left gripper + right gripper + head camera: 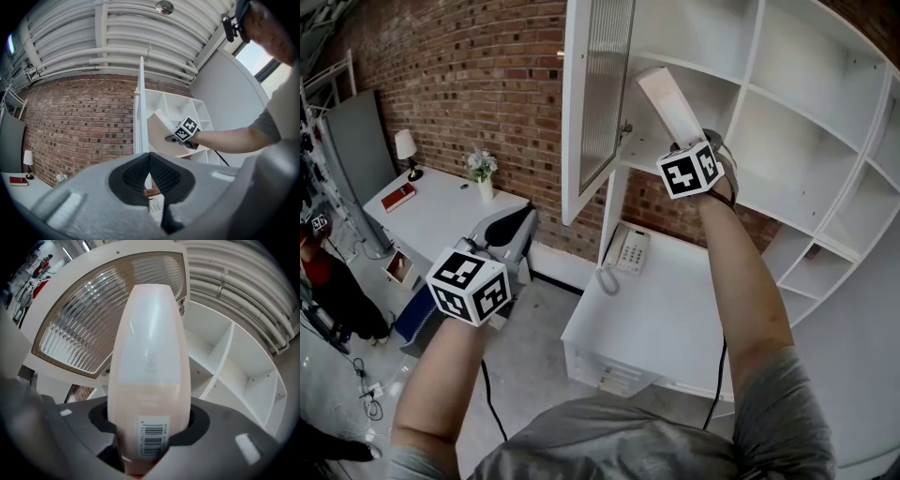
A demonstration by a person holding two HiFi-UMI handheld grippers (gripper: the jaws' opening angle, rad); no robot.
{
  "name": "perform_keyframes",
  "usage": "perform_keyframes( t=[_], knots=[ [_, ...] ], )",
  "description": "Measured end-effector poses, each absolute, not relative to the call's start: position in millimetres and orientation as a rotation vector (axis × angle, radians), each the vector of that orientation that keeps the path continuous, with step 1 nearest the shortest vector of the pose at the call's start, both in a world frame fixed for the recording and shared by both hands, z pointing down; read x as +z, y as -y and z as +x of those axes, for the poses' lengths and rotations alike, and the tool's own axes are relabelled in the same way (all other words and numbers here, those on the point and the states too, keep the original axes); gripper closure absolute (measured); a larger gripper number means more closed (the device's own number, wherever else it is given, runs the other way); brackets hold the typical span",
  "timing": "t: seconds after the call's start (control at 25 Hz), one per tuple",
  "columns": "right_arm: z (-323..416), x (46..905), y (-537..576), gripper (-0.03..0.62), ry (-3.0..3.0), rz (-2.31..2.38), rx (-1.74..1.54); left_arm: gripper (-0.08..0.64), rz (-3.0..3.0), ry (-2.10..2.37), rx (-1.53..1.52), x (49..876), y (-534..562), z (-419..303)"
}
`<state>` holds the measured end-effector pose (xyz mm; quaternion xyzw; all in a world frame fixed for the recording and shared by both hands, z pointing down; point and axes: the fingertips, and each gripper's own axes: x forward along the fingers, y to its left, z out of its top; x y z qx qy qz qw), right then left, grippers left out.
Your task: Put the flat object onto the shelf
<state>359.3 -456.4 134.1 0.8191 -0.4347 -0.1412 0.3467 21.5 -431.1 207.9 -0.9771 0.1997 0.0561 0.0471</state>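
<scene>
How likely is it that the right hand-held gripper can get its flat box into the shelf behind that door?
Probably yes. The door stands swung open, the right hand-held gripper holds the flat box right at the shelf opening, and nothing visible blocks that compartment.

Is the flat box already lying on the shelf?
No, the right gripper grips the flat box at one end, tilted upward above the shelf.

A white corded telephone point(628, 251) sits at the back left corner of the white worktop point(675, 319), near the red brick wall point(487, 75).
</scene>
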Motion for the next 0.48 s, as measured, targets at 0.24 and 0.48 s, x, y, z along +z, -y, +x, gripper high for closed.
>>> perform_keyframes(
  t=[0.24, 0.48],
  knots=[
    [377, 131, 477, 0.321, 1.12, 2.15, -0.355, 0.561, -2.984, -0.648, 0.161, 212, 446, 24],
    [393, 132, 502, 0.316, 1.113, 2.172, -0.344, 0.561, -2.981, -0.681, 0.161, 214, 457, 29]
  ],
)
